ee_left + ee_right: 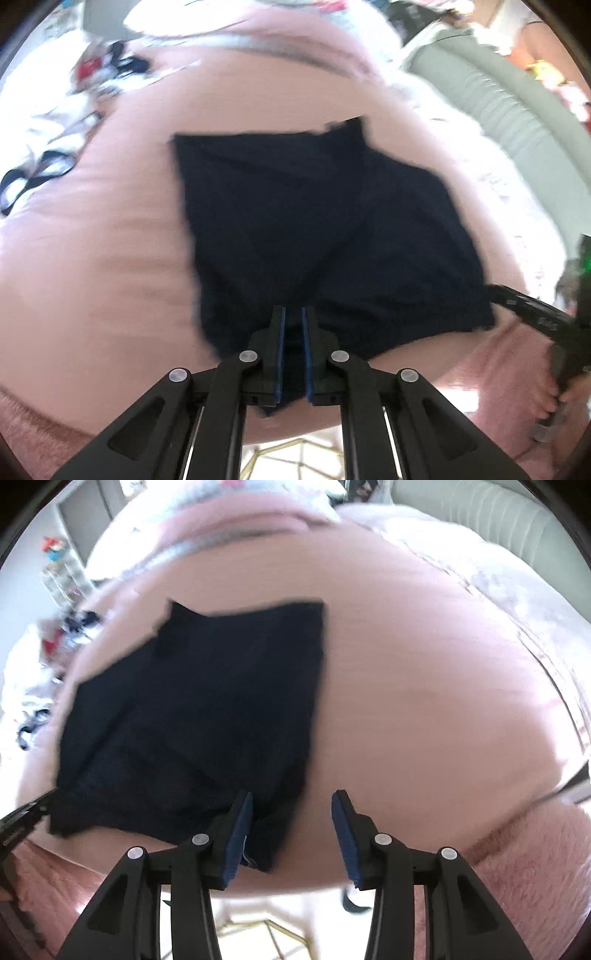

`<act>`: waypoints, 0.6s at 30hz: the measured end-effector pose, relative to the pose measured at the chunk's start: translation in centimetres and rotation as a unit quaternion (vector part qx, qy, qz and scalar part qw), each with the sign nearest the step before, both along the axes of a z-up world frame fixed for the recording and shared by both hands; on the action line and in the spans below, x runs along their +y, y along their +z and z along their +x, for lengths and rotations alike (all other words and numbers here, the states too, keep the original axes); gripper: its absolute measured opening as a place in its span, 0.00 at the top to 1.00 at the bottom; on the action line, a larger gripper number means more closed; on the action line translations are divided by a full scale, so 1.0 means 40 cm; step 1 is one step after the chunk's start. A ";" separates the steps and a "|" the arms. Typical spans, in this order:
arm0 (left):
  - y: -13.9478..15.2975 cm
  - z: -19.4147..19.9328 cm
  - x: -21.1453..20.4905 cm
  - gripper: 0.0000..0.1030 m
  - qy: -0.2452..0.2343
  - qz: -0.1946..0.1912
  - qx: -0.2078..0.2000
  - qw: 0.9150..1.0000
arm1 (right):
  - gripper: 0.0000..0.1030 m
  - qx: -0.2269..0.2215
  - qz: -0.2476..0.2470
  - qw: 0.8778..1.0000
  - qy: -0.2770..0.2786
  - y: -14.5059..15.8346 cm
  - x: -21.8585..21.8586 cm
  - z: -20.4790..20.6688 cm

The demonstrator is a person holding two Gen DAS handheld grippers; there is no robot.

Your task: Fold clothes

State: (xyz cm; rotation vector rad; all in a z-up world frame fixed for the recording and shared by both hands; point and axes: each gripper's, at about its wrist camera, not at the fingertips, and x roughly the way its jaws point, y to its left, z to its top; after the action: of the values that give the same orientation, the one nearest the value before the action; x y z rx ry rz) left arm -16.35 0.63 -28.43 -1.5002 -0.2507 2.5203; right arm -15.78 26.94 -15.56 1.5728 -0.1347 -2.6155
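A dark navy garment (317, 229) lies flat on the pink bed cover (110, 258), folded into a rough rectangle. My left gripper (293, 317) is shut on its near edge, with dark cloth pinched between the blue pads. In the right wrist view the same garment (199, 720) fills the left half. My right gripper (292, 797) stands open over its near right corner, and cloth lies beside the left finger (242, 823) only. The right gripper's black body (524, 306) shows at the garment's right corner, held by a hand (569, 398). The left gripper (26, 816) pokes in at the left edge.
A heap of white, red and dark clothes (48, 147) lies at the bed's far left. A grey-green padded headboard (498, 110) runs along the right. A fuzzy pink blanket (517, 867) edges the near side, above a pale floor (258, 934). A person (517, 37) stands far right.
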 end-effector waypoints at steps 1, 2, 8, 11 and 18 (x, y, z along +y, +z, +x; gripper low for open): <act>0.004 0.002 0.002 0.93 0.000 0.002 0.002 1.000 | 0.59 0.006 -0.001 1.000 0.013 0.001 -0.018 -0.003; 0.007 0.005 0.004 0.93 0.000 0.005 0.004 1.000 | 0.58 0.008 -0.002 1.000 0.027 -0.003 -0.038 -0.007; -0.020 0.025 0.028 0.93 -0.029 -0.011 -0.026 0.999 | 0.51 -0.041 0.045 0.996 0.065 -0.076 -0.096 -0.025; 0.008 0.016 0.029 0.93 -0.032 0.023 -0.004 0.999 | 0.47 -0.052 0.043 0.996 0.050 -0.065 -0.106 -0.045; 0.012 0.030 0.068 0.93 -0.061 0.035 0.013 0.997 | 0.47 -0.006 0.035 0.994 0.107 -0.068 -0.164 -0.099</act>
State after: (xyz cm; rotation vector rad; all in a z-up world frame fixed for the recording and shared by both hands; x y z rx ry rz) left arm -15.16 3.35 -27.97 -1.4098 -0.2342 2.4090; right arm -19.73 20.36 -18.27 1.5300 0.1190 -2.4710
